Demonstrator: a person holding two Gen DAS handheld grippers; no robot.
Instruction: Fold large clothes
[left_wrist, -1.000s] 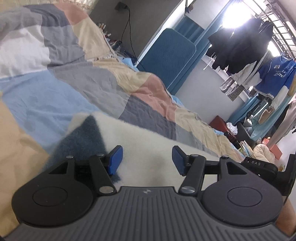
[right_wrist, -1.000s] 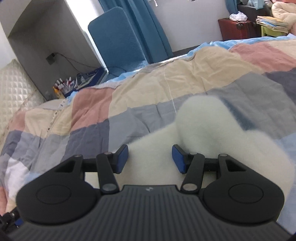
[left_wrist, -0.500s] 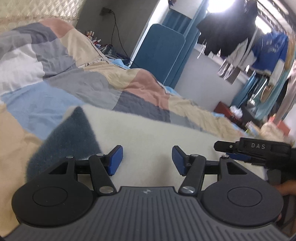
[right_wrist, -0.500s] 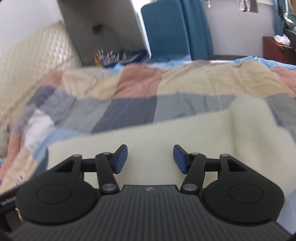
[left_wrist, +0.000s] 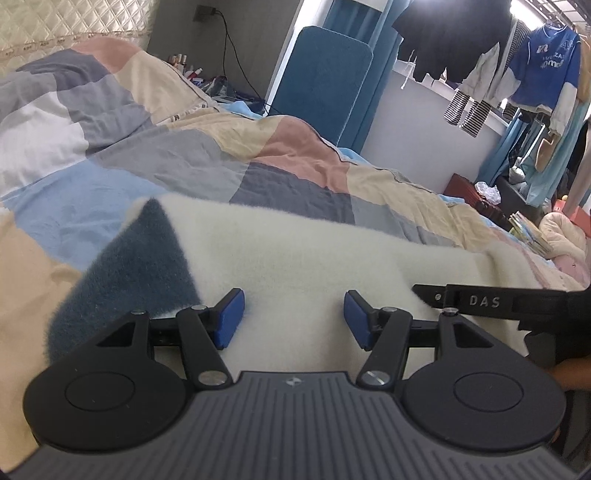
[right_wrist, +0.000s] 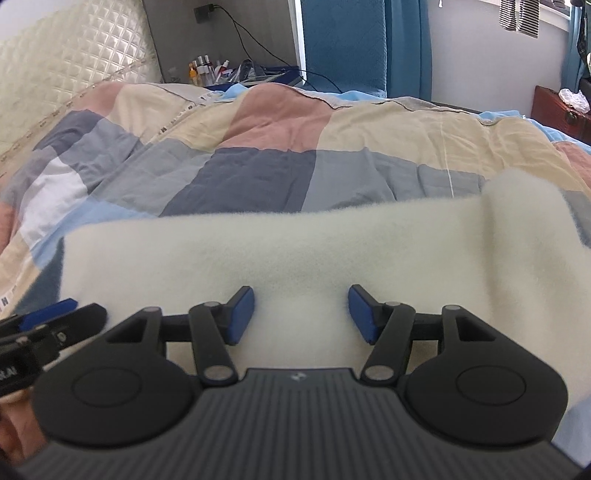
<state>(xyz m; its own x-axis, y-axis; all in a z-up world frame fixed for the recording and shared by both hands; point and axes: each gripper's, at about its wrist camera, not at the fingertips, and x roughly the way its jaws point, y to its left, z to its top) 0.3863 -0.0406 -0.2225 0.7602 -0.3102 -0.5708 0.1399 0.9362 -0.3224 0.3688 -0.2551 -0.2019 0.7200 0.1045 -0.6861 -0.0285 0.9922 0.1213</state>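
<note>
A fluffy cream garment (left_wrist: 295, 251) with a dark blue-grey patch (left_wrist: 136, 266) at its left end lies flat across the patchwork quilt (left_wrist: 147, 147). It also shows in the right wrist view (right_wrist: 295, 247), with a raised fold at its right end (right_wrist: 524, 206). My left gripper (left_wrist: 293, 317) is open and empty, just above the garment's near part. My right gripper (right_wrist: 301, 314) is open and empty over the same garment. Each gripper shows at the edge of the other's view: the right one (left_wrist: 480, 301), the left one (right_wrist: 48, 317).
A blue padded panel (left_wrist: 317, 81) and curtains stand beyond the bed's far edge. Bottles and cables (right_wrist: 207, 70) sit on a bedside shelf. Clothes hang on a rack (left_wrist: 535, 62) at the right. A quilted headboard (right_wrist: 55, 74) is at the left.
Both grippers have swung from tilted poses to face across the bed, side by side over the garment. The garment now lies flatter. Both stay open.
</note>
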